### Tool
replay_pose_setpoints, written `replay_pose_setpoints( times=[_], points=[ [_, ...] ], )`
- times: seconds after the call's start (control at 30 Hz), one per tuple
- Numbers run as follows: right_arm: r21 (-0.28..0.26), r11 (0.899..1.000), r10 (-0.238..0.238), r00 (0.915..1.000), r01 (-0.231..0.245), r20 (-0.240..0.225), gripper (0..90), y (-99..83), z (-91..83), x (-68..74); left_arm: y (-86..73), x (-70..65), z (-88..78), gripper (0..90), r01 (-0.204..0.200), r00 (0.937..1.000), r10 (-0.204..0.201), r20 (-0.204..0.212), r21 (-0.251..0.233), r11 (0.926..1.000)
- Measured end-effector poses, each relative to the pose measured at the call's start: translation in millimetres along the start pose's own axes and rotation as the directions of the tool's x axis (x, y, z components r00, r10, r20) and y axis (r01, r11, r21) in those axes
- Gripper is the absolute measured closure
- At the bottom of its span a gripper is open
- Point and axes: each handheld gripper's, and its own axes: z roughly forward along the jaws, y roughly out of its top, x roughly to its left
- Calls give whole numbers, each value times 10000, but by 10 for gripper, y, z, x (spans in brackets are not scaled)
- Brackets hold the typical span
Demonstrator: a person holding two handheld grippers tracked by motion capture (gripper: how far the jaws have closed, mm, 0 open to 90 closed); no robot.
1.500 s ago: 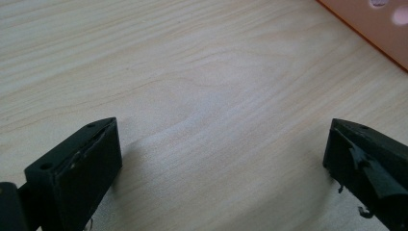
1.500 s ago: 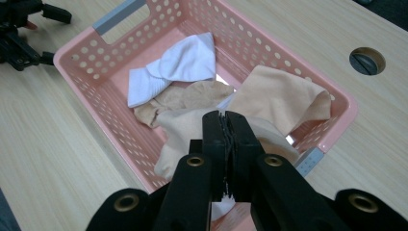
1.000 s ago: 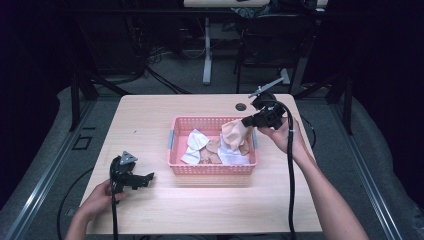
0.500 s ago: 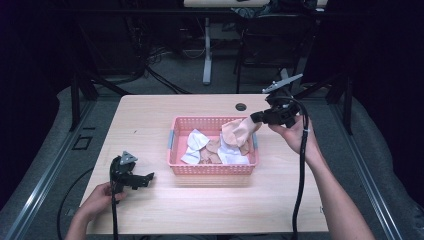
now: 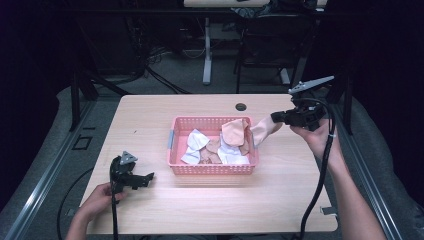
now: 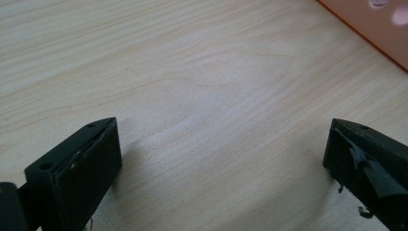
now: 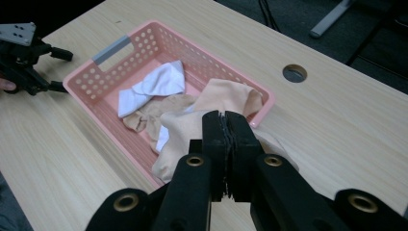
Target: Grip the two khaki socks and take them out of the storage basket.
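The right hand-held gripper [image 5: 276, 117], raised beside the basket [image 5: 176, 165], pinches a peach sock [image 5: 265, 129]; the left hand-held gripper [image 5: 148, 177] rests gaping.

Matt pale wood table [image 5: 210, 205], perforated pink plastic basket [image 5: 212, 169] (glossy), soft peach cloth [image 5: 235, 131]

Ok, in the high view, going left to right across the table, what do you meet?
left gripper → pink basket holding white and beige socks → beige sock drawn out over the basket's right rim → right gripper, shut on that sock.
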Motion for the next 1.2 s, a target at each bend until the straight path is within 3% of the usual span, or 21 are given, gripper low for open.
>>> replay_pose_setpoints(
  times=[0.43,0.6,0.83,1.2],
  points=[
    [50,9983,582,9966,-586,586,878,-235,-56,-242,0,0,0,0,5,10000,-5,0,-5,10000],
    [144,9967,783,9927,-799,914,878,-347,-8,-371,0,0,0,0,6,10000,-6,-3,-1,10000],
    [246,9920,1206,9873,-1237,1030,878,-450,71,-529,0,0,0,0,0,10000,0,-6,-2,10000],
    [897,9801,1657,9784,-1773,1233,878,-635,270,-728,0,0,0,0,2,10000,-2,-5,-2,10000]
  ],
)
